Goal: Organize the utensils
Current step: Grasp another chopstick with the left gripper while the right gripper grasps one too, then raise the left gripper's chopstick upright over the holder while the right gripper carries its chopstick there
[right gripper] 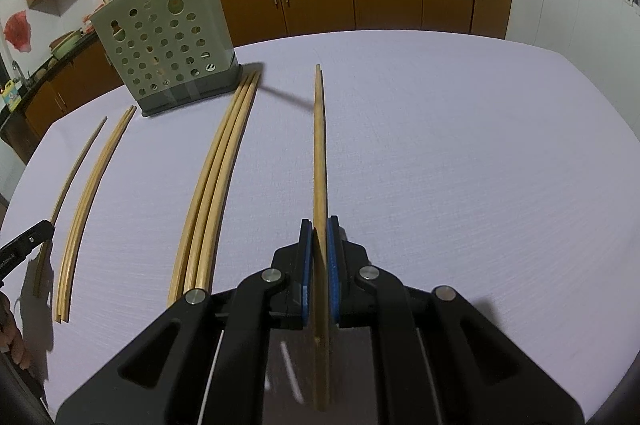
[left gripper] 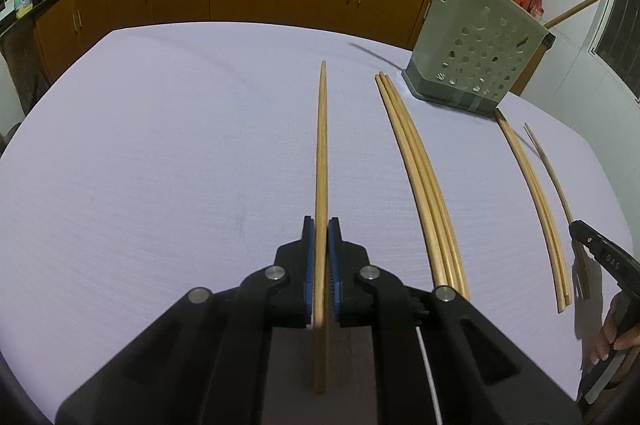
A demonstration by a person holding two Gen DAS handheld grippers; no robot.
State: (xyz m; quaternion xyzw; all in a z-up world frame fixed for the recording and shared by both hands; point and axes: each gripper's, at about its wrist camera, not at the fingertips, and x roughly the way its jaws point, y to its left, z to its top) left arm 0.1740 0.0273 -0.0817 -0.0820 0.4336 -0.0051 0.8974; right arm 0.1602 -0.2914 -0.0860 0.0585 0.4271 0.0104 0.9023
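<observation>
Both hand-held grippers are loaded. Left hand-held gripper (left gripper: 321, 225) pinches one chopstick (left gripper: 321, 153) between its blue pads, stick running straight ahead along the fingers. Right hand-held gripper (right gripper: 319, 225) pinches its own chopstick (right gripper: 318, 145) the same way.

On the lilac worktop (left gripper: 160, 145): a bundle of three chopsticks (left gripper: 416, 161), a pair (left gripper: 532, 185) further out, and a thin darker stick (left gripper: 550, 169) beside that. The perforated grey holder (left gripper: 480, 49) stands at the far side and already has two long wooden handles sticking out of it.

Judged step: carry the held sticks to the holder and drop them in.
- Grip sits near the butt end, so the tip has a long lever; keep the pinch firm and move slowly.
- Tilt tip-down over the holder's open top, clear of the handles already there, and release only once the tip is inside.
- One hand at a time; the holder looks light and could tip if bumped.

Hard to make out:
- Holder's top opening and compartments aren't visible from either wrist view.
- Whether either held stick's tip touches the worktop: can't tell.
- Fisheye bends the loose sticks; real curvature unknown.
- The butt ends of both held sticks are partly hidden behind the gripper bodies.
</observation>
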